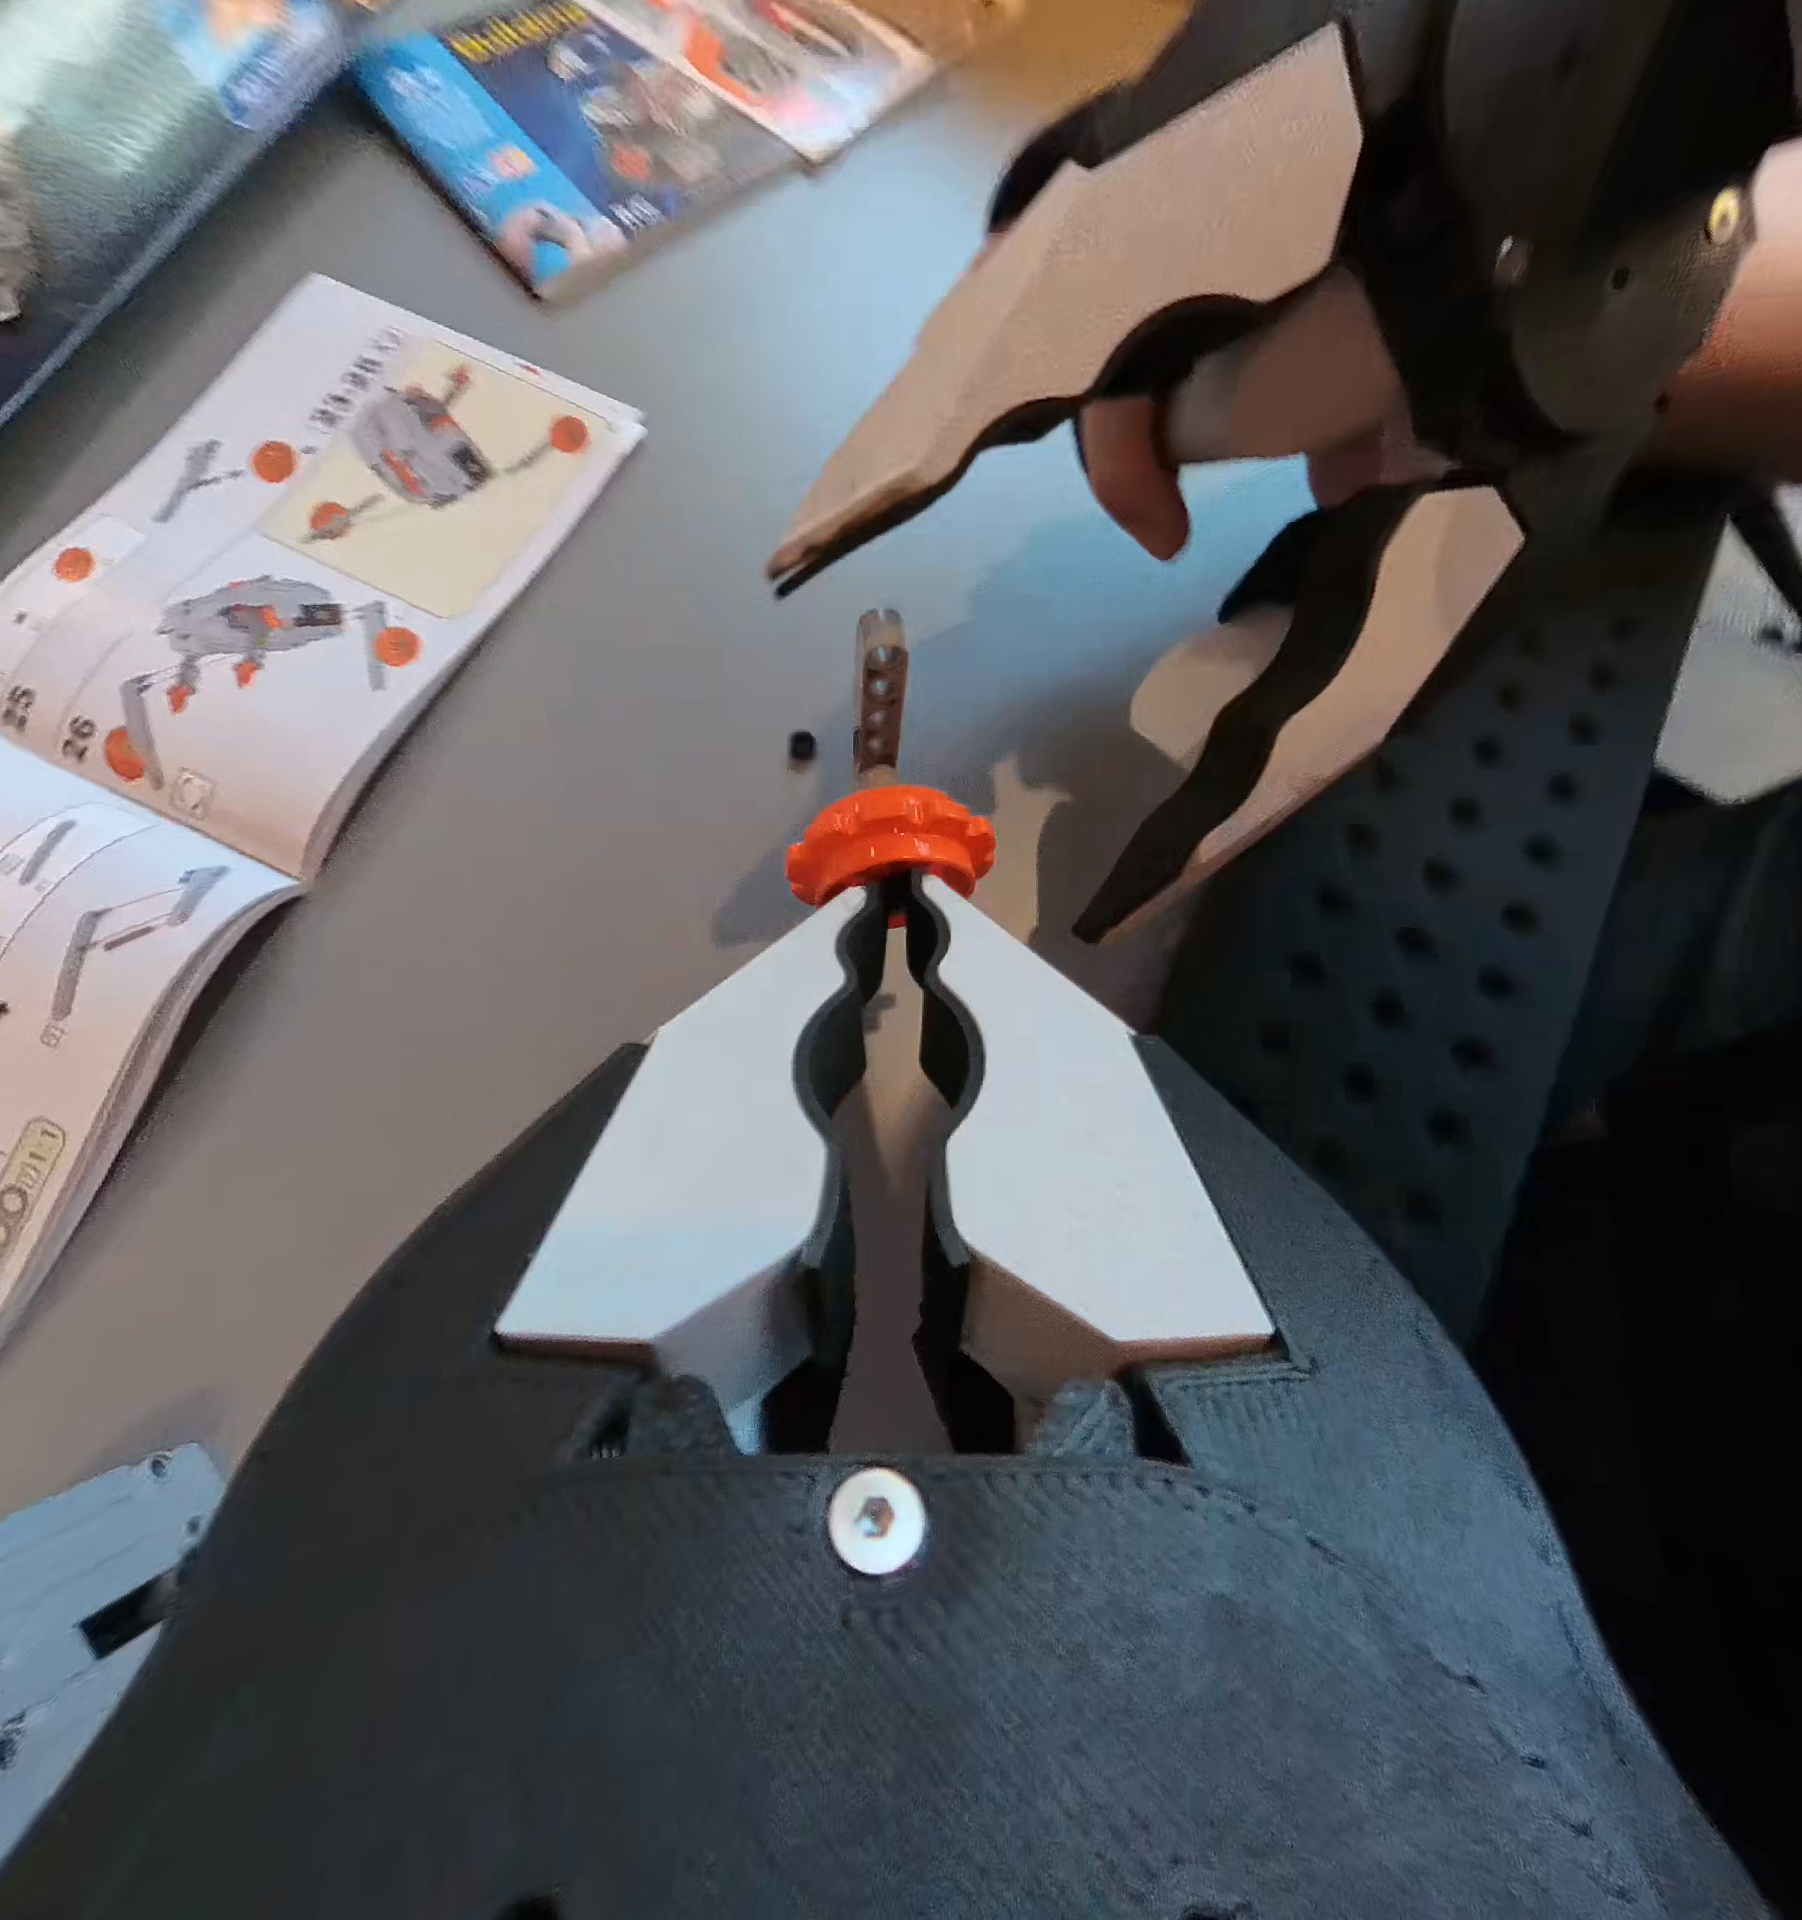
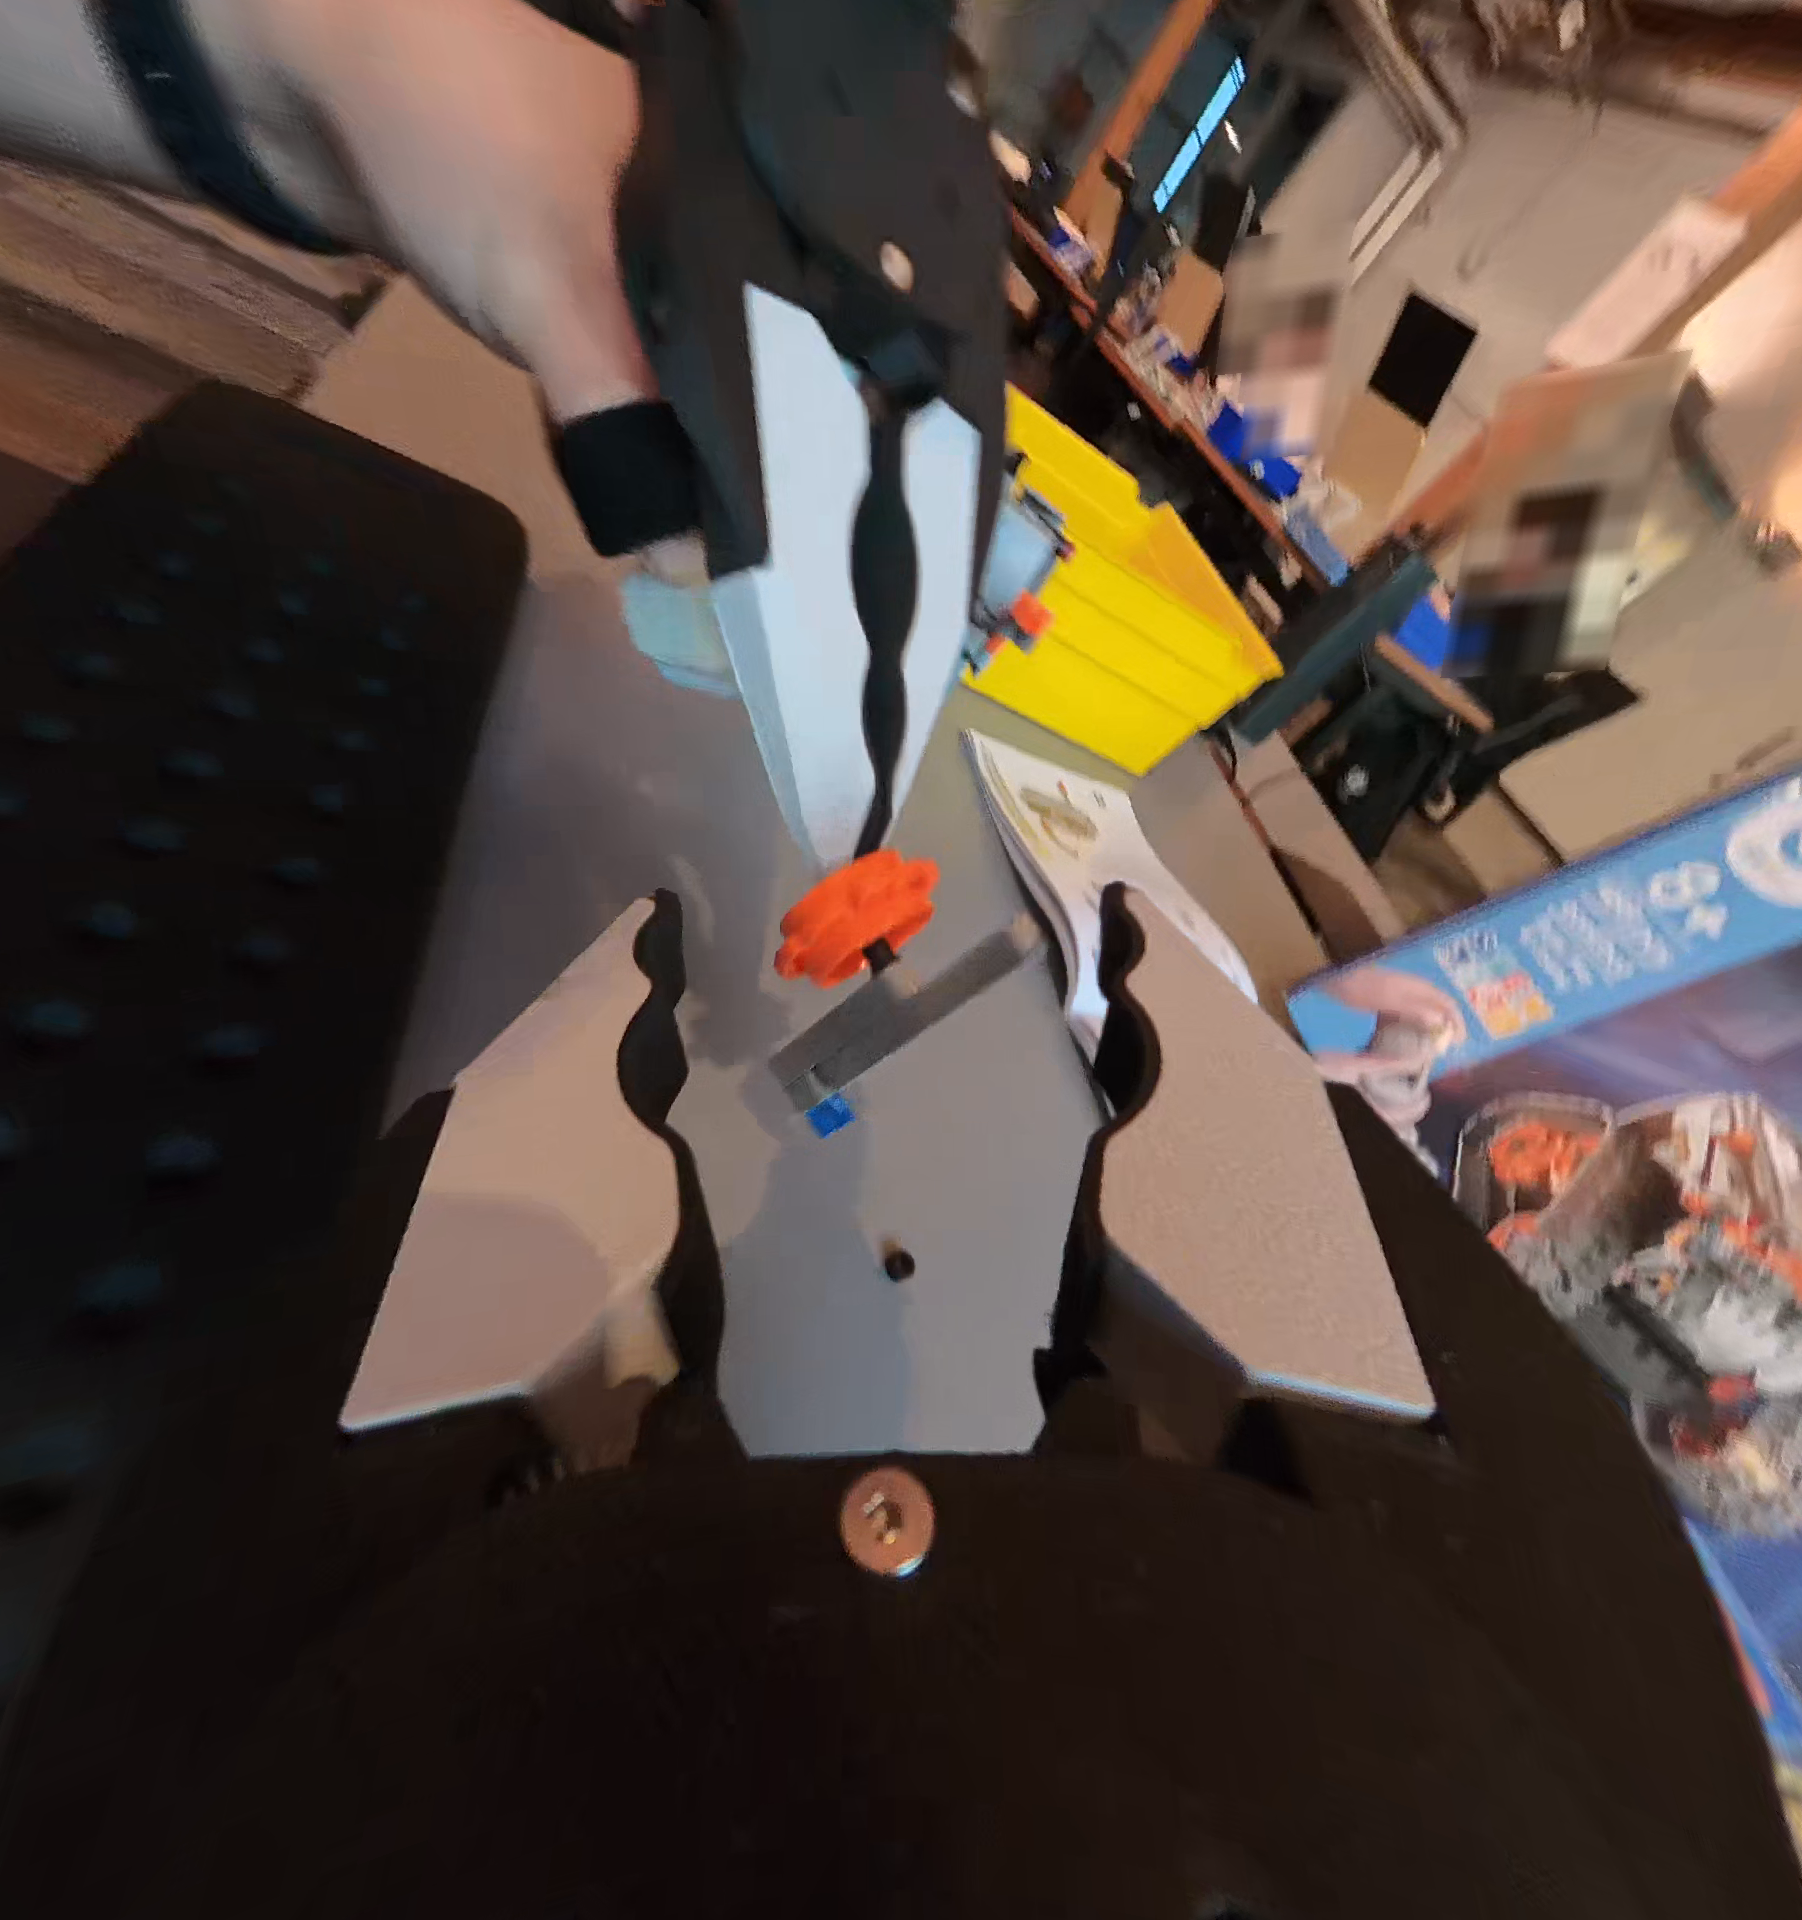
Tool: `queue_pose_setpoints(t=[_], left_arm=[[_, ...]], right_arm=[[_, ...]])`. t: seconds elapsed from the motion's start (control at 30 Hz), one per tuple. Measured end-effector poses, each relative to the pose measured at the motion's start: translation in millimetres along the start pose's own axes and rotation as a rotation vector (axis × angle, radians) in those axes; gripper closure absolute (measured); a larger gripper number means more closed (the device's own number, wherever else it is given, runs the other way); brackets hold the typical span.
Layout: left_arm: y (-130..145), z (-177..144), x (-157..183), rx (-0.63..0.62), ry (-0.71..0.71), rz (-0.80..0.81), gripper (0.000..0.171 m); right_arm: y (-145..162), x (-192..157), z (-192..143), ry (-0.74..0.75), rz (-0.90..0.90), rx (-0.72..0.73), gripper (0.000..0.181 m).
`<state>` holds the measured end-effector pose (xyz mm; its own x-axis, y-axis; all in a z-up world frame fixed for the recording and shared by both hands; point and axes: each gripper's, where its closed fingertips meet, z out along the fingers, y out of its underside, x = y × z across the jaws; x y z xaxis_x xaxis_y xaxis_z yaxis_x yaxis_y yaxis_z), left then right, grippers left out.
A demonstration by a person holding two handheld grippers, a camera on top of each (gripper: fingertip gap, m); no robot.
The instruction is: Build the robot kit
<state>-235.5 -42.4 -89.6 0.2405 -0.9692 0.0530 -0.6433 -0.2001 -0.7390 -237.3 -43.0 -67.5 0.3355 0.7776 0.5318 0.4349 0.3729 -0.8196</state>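
left gripper (image 1: 889, 902) pinched orange gear (image 1: 889, 844), its grey beam (image 1: 881, 691) pointing toward 12 above the worktop (image 1: 606, 831) | right gripper (image 2: 881, 914) spread wide, empty | black peg (image 1: 800, 746) at 11

Writing shows in four places. The open instruction booklet (image 1: 284, 582) on the counter (image 1: 668, 260) bears large black numerals beside its build drawings and a short line of small print at the page top. The blue leaflet (image 1: 564, 135) farther back carries a yellow title, blurred. The blue box (image 2: 1562, 956) has white lettering, numerals and a round logo along its edge. Another box (image 1: 97, 125) shows a blurred blue logo.
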Motion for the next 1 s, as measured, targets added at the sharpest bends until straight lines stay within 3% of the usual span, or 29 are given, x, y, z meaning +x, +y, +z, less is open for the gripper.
queue_pose_setpoints(t=[0.13, 0.23, 0.4, 0.83, 1.0], left_arm=[[6.4, -2.2, 13.0, -0.098, 0.021, 0.127, 0.17], [9.4, -2.1, 20.6, -0.124, 0.042, 0.206, 0.17], [14.7, 3.2, 19.7, -0.163, 0.019, 0.248, 0.17], [20.9, 17.1, 7.5, -0.199, -0.096, 0.346, 0.17], [21.3, 20.4, 8.4, -0.147, -0.105, 0.354, 0.17]], right_arm=[[-10.0, -16.8, 10.0, -0.043, -0.138, 0.006, 0.107], [0.8, -25.0, 14.8, -0.096, -0.208, -0.066, 0.129], [8.2, -33.2, 21.8, -0.074, -0.342, -0.137, 0.144], [36.7, -27.5, 29.6, -0.033, -0.285, -0.35, 0.142], [38.9, -28.1, 28.5, -0.035, -0.266, -0.351, 0.143]])
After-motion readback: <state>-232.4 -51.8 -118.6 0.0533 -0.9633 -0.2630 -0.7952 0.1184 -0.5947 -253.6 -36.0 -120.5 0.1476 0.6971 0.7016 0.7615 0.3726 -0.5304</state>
